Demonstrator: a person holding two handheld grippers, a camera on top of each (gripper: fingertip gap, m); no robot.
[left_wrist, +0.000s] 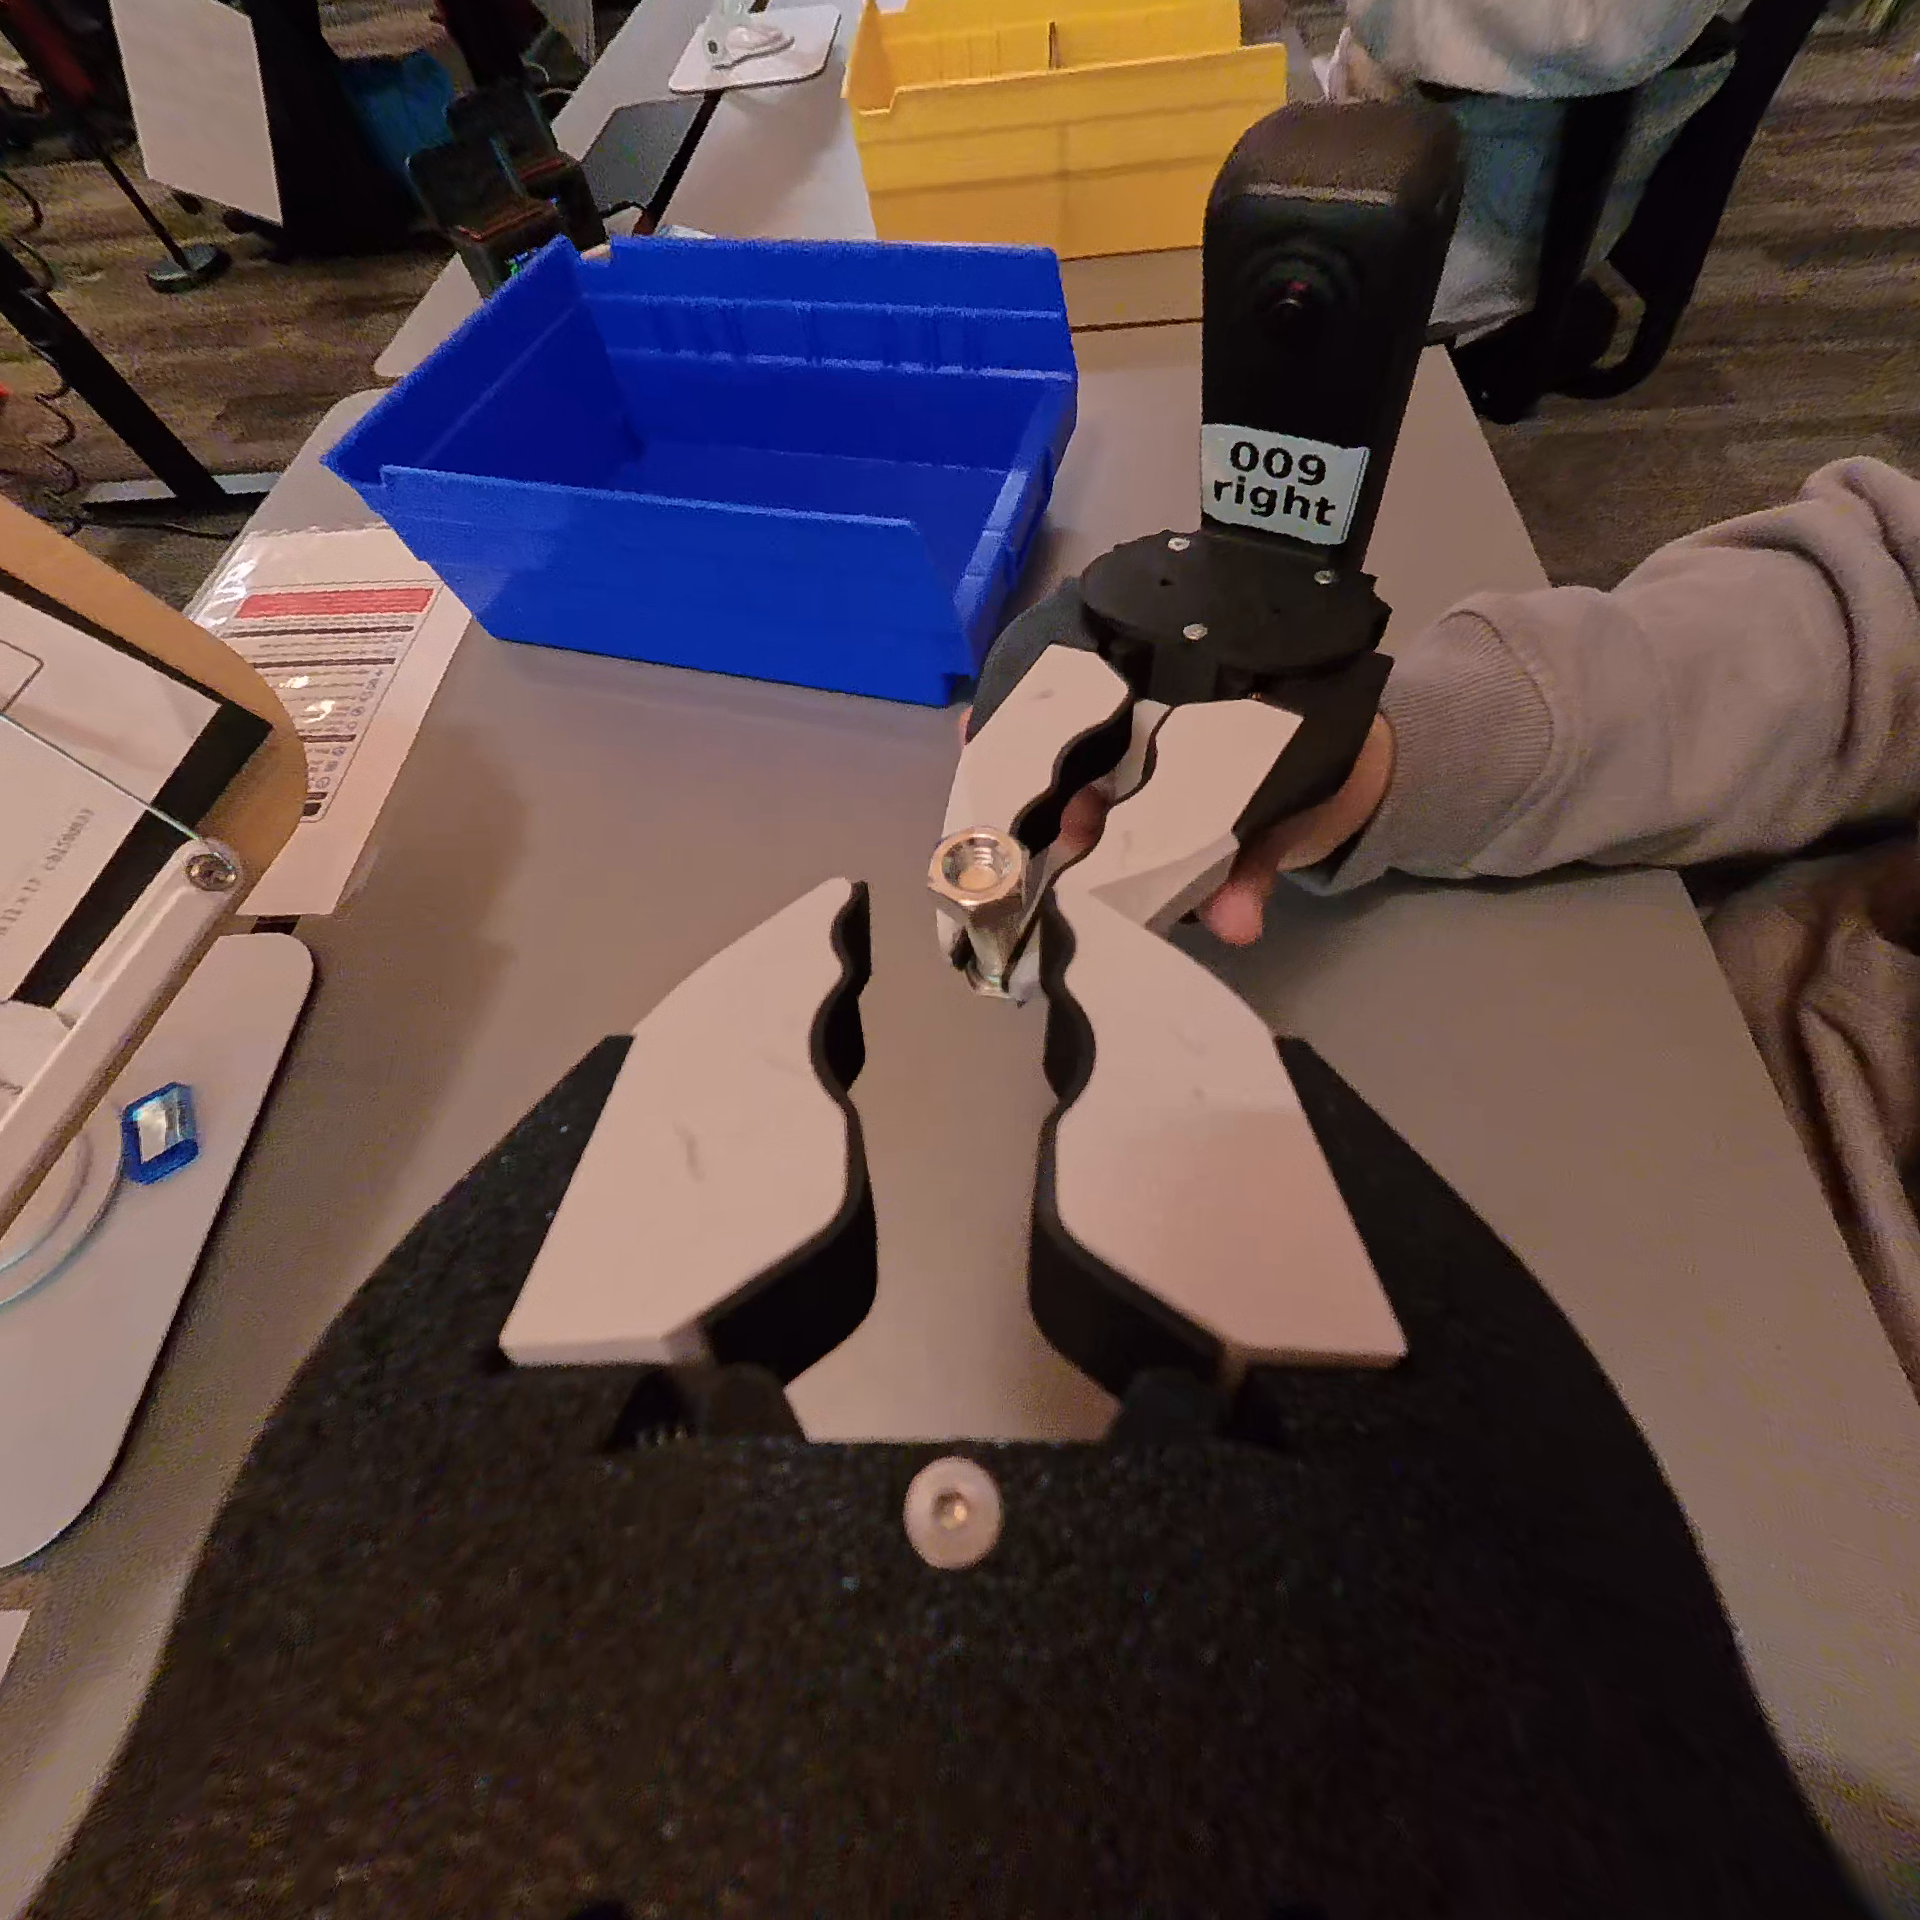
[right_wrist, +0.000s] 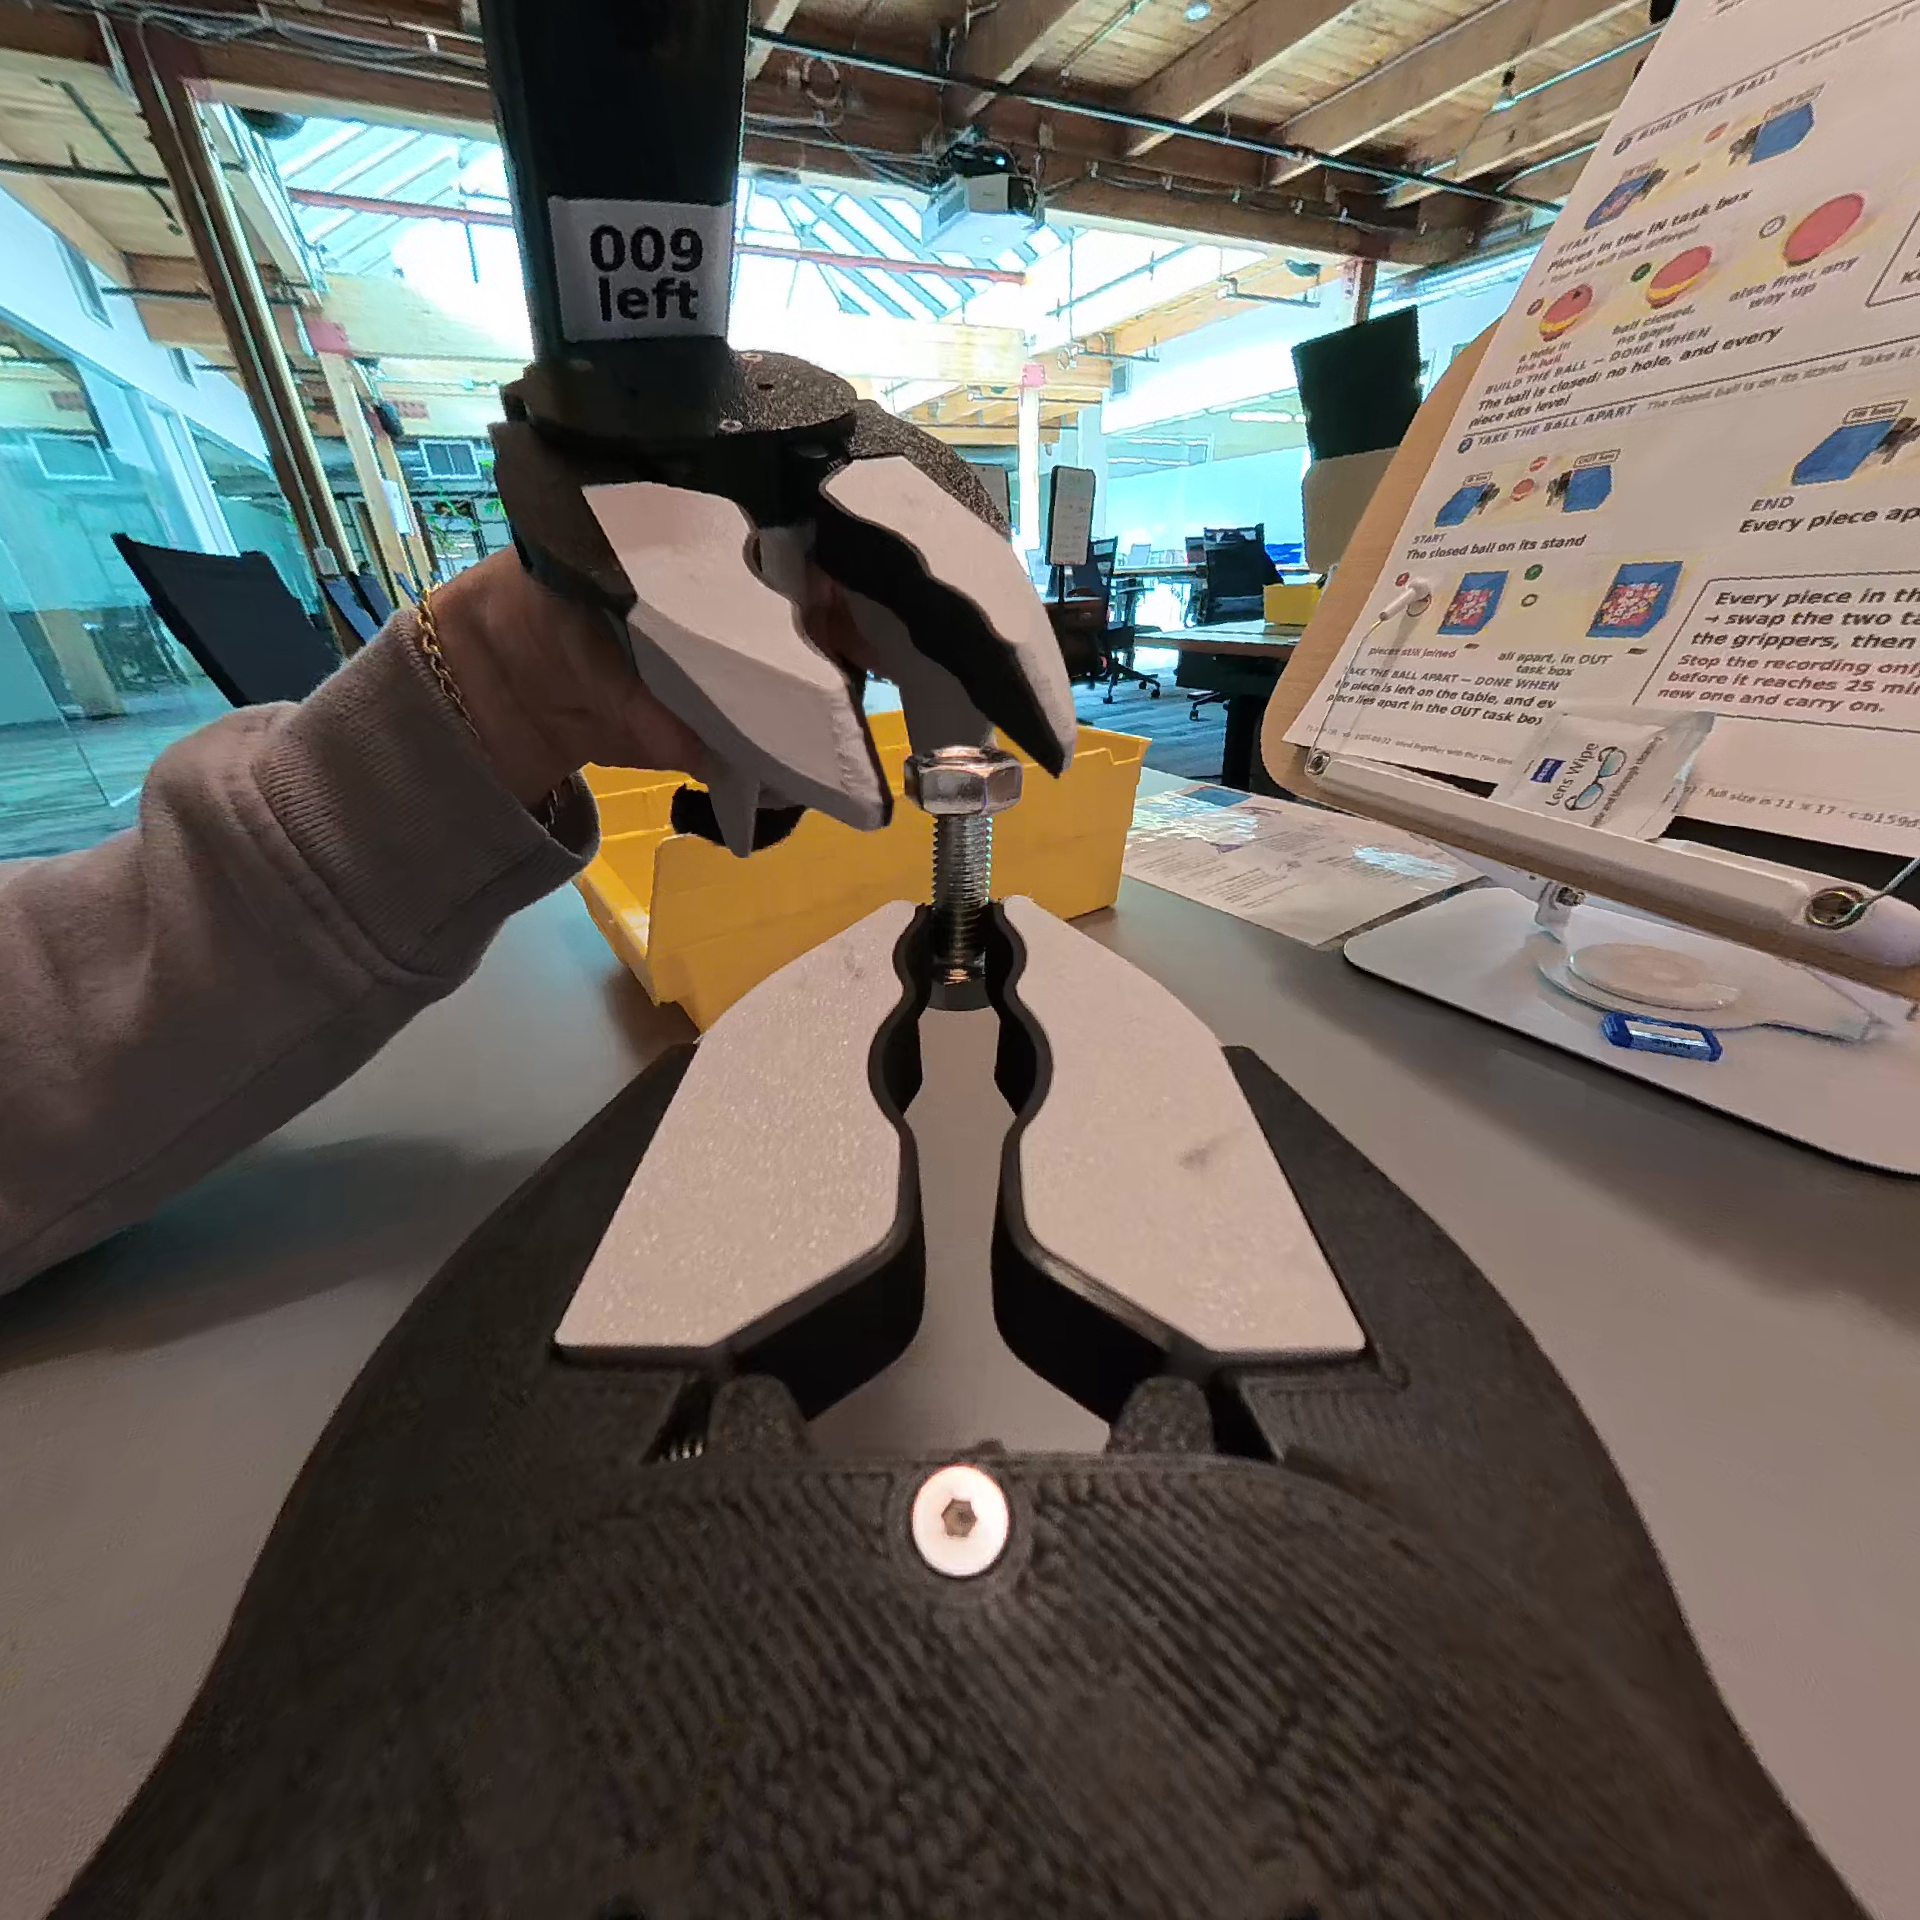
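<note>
A silver bolt (right_wrist: 961, 883) stands upright with a hex nut (right_wrist: 961, 779) on its top end. My right gripper (right_wrist: 958, 925) is shut on the bolt's lower threaded shank and holds it over the grey table (right_wrist: 1455, 1299). My left gripper (right_wrist: 961, 781) comes down from above with its fingertips on either side of the nut, open, and the pads do not press on it. In the left wrist view the nut (left_wrist: 980, 871) sits between the tips of my left gripper (left_wrist: 956, 925), nearer the right finger (left_wrist: 1143, 1091). The right gripper (left_wrist: 997, 961) clamps the bolt (left_wrist: 985, 948) there.
A blue bin (left_wrist: 727, 468) stands on the table beyond the grippers, with a yellow bin (left_wrist: 1060, 114) behind it. An instruction board on a white stand (right_wrist: 1662, 468) is off to the side. A laminated sheet (left_wrist: 332, 707) and a small blue card (right_wrist: 1660, 1036) lie near it. My two grippers' fingertips are within a few centimetres of each other. Both grippers' tips are roughly 35 cm from the small blue card (right_wrist: 1660, 1036). It is also in sight in the left wrist view (left_wrist: 167, 1126).
</note>
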